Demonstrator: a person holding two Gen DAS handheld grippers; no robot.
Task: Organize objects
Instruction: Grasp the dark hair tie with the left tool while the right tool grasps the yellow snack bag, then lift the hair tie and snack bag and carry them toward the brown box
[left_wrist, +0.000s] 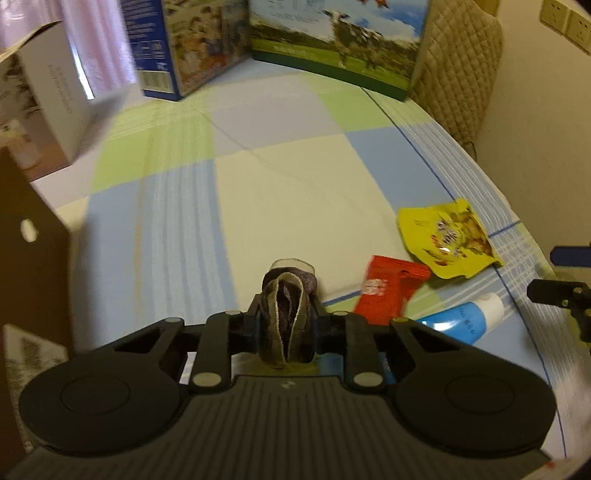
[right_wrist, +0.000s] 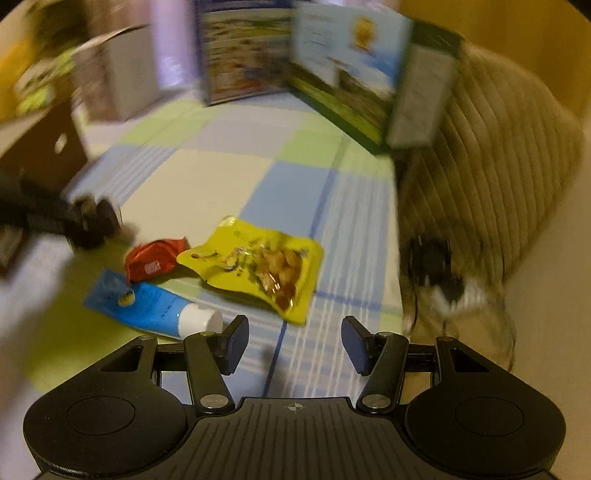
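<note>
My left gripper (left_wrist: 288, 314) clamps dark rolled fabric bundle (left_wrist: 288, 317); my right gripper (right_wrist: 293, 341) gapes empty above checked cloth (right_wrist: 229, 173), near yellow snack pouch (right_wrist: 258, 264).

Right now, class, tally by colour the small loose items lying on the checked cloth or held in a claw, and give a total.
Yellow: 1, snack pouch
Red: 1, packet
Blue: 1, tube
Dark purple: 1, rolled cloth in the left claw
Total: 4

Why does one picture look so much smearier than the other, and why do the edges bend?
Right wrist view: motion blur smears the boxes and chair cover; the yellow packet stays readable. Left wrist view: sharper, the yellow packet crisp, only the left side streaked. Both: fisheye lenses curve the tablecloth.
</note>
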